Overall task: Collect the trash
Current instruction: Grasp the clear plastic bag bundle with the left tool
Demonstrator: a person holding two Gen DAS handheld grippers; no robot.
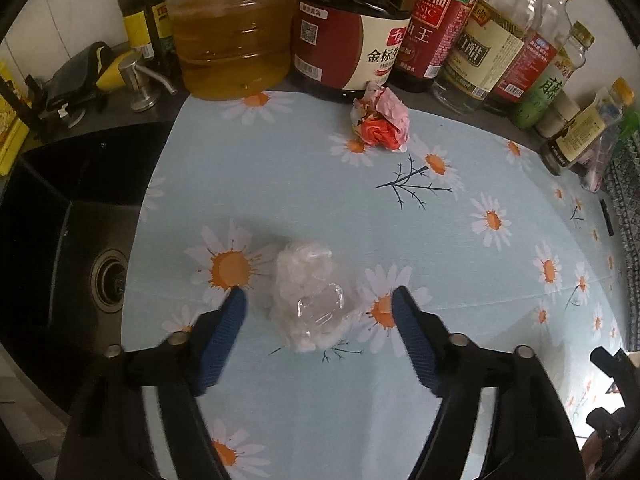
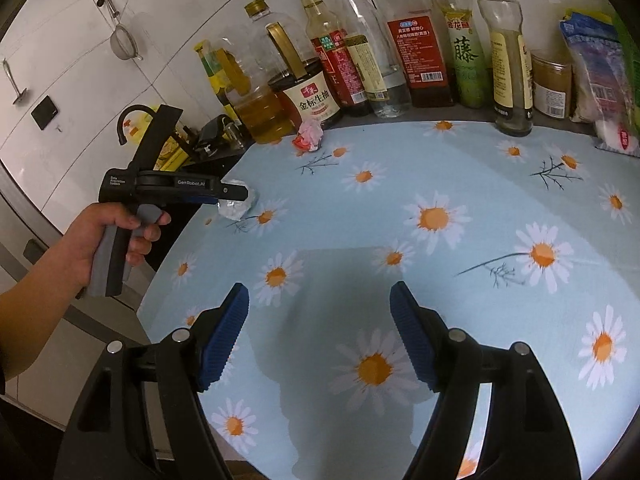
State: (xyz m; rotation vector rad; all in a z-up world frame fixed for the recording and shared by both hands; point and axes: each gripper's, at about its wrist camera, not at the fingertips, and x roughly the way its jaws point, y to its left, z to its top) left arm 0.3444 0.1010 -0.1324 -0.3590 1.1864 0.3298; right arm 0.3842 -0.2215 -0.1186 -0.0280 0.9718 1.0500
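A crumpled clear plastic wad (image 1: 310, 300) lies on the daisy-print cloth (image 1: 460, 360). My left gripper (image 1: 318, 294) is open, its blue fingers on either side of the wad without touching it. The wad also shows in the right wrist view (image 2: 240, 205), partly hidden by the left gripper (image 2: 236, 194). A crumpled pink and red wrapper (image 1: 380, 118) lies at the cloth's far edge, against the bottles; it also shows in the right wrist view (image 2: 309, 136). My right gripper (image 2: 319, 290) is open and empty above the cloth (image 2: 460, 200), well away from both pieces.
A row of oil, soy sauce and vinegar bottles (image 1: 432, 28) stands along the back wall. A dark sink (image 1: 60, 240) with a drain lies left of the cloth. Packets and a jar (image 2: 552, 84) stand at the back right.
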